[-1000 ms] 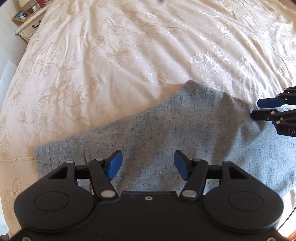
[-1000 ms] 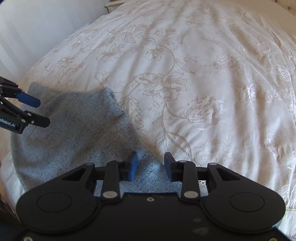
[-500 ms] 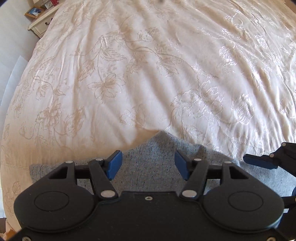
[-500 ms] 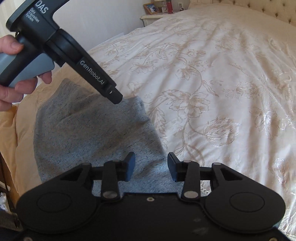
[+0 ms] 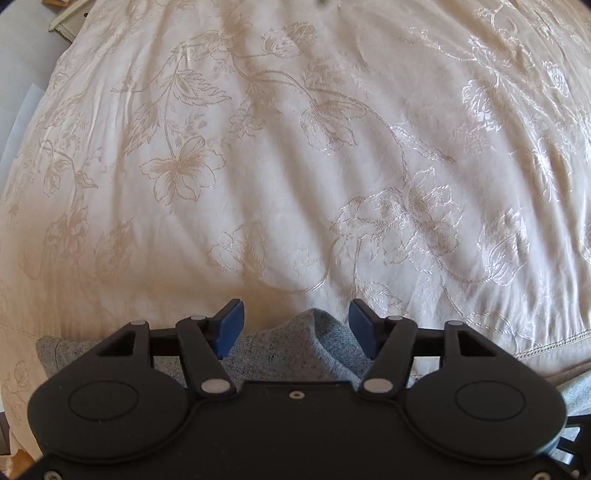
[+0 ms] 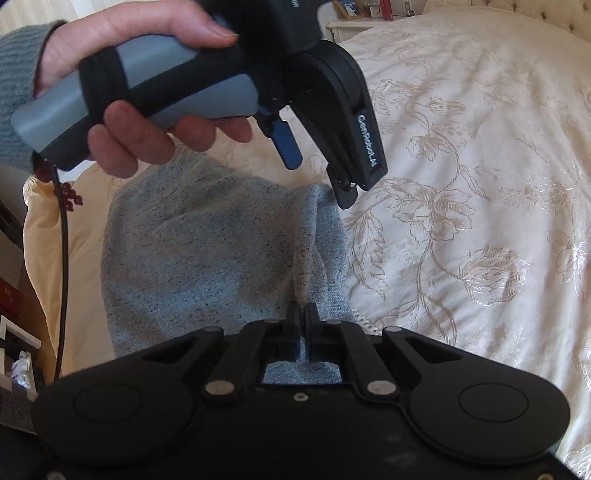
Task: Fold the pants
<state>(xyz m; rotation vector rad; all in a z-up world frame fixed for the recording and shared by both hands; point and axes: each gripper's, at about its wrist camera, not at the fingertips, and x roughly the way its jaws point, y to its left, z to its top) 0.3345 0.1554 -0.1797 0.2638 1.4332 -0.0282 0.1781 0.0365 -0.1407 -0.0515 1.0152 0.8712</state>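
Far left of the right wrist view you can see the person's left hand (image 6: 122, 92), in a blue knit sleeve (image 6: 13, 74), wrapped around the grey and black handle of the left gripper (image 6: 317, 173). That gripper hangs in the air above the far corner of the pants (image 6: 207, 251), nose tilted down toward the bed. From its own camera the left gripper (image 5: 295, 325) has its two blue pads (image 5: 231, 326) spread wide apart with nothing between them, just a hump of grey fabric poking up in the gap underneath.

The pants (image 5: 295, 350) are a speckled grey knit lying bunched near the close edge of the bed, on a cream bedspread (image 6: 461, 184) with a shiny flower pattern stitched into it. There's a raised fold running from the far corner back toward the camera.

Moving right, the right gripper (image 6: 303, 325) is down at the near edge of the pants, fingers pressed together with a pinch of the grey fabric caught between them. More grey cloth shows through the little window behind the fingers.

Way up top there's a white bedside table (image 6: 354, 24) with some framed stuff on it, too small to make out.
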